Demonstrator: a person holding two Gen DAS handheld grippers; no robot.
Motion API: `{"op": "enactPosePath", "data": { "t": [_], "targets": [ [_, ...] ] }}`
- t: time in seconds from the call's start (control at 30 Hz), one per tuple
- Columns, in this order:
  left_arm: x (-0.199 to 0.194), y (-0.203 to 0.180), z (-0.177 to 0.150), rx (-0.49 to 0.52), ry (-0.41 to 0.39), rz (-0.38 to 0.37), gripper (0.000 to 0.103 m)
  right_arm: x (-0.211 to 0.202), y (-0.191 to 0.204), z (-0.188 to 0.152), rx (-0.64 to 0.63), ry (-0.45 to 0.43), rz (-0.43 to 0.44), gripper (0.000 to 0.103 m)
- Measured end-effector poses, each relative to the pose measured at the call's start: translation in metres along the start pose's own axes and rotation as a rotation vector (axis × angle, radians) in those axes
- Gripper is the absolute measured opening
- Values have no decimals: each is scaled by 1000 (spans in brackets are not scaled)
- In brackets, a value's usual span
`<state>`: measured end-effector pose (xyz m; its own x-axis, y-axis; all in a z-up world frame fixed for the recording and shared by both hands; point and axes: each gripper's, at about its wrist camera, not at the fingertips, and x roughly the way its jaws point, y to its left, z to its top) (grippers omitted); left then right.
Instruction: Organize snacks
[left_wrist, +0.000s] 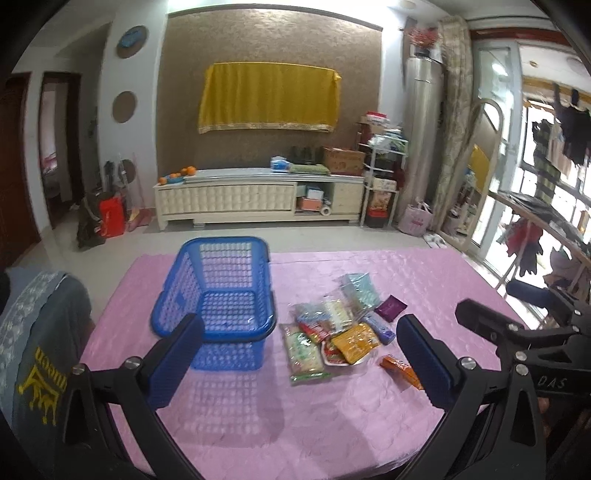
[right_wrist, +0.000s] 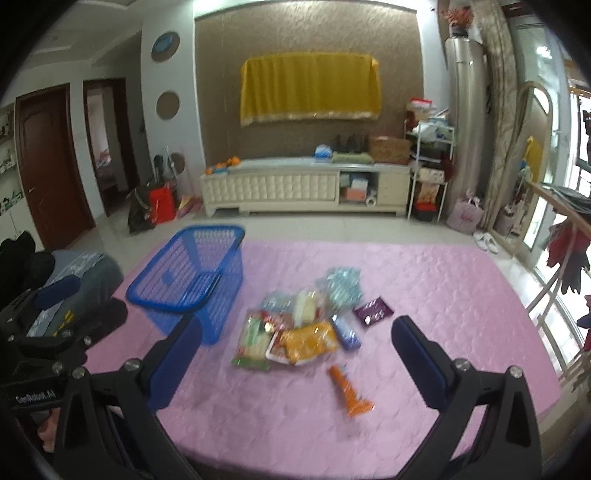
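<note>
- I hold a pair of tongs in each hand above a tabletop (right_wrist: 424, 280) covered in pink quilted cloth; both pairs hang in the air, wide open and empty.
- My left tongs (left_wrist: 299, 354) point toward the gap between a blue basket (left_wrist: 218, 291) and a pile of snacks (left_wrist: 332, 332). The basket sits ahead and slightly left of them, the pile ahead and slightly right.
- My right tongs (right_wrist: 295, 354) face the snack pile (right_wrist: 295, 332) almost straight on, so I judge this hand the better placed for a first pick.
- The basket (right_wrist: 192, 273) is a perforated plastic one with nothing in it; it stands to the left of the pile, close beside it but apart.
- The pile holds a green-and-white packet (right_wrist: 253, 343), an orange-yellow packet (right_wrist: 310, 341) over a white tray, a pale blue packet (right_wrist: 341, 282) at the far side, and a small lilac pack (right_wrist: 346, 332).
- A dark purple sachet (right_wrist: 372, 310) lies just right of the pile.
- An orange packet (right_wrist: 349, 387) lies alone, nearest to me. Seen from the right tongs, its long axis runs roughly toward and away from me, tilted a little, just right of centre between the open fingers.
- I judge that this loose packet comes easiest to the right tongs, and that it would then travel leftward, past the pile, to the basket.
</note>
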<state>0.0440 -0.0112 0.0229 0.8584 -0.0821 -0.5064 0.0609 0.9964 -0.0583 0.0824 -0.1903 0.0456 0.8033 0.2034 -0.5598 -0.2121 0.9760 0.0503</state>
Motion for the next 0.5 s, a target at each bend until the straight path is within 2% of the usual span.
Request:
{"op": "enactPosePath", "data": {
  "t": [0.13, 0.33, 0.5],
  "targets": [
    [25, -13, 14, 55, 28, -25, 103, 8, -18, 6, 26, -40, 40, 103],
    [77, -33, 21, 98, 123, -100, 103, 40, -48, 11, 13, 38, -14, 103],
    [122, -55, 15, 176, 214, -146, 103, 68, -70, 4, 7, 93, -43, 103]
  ]
}}
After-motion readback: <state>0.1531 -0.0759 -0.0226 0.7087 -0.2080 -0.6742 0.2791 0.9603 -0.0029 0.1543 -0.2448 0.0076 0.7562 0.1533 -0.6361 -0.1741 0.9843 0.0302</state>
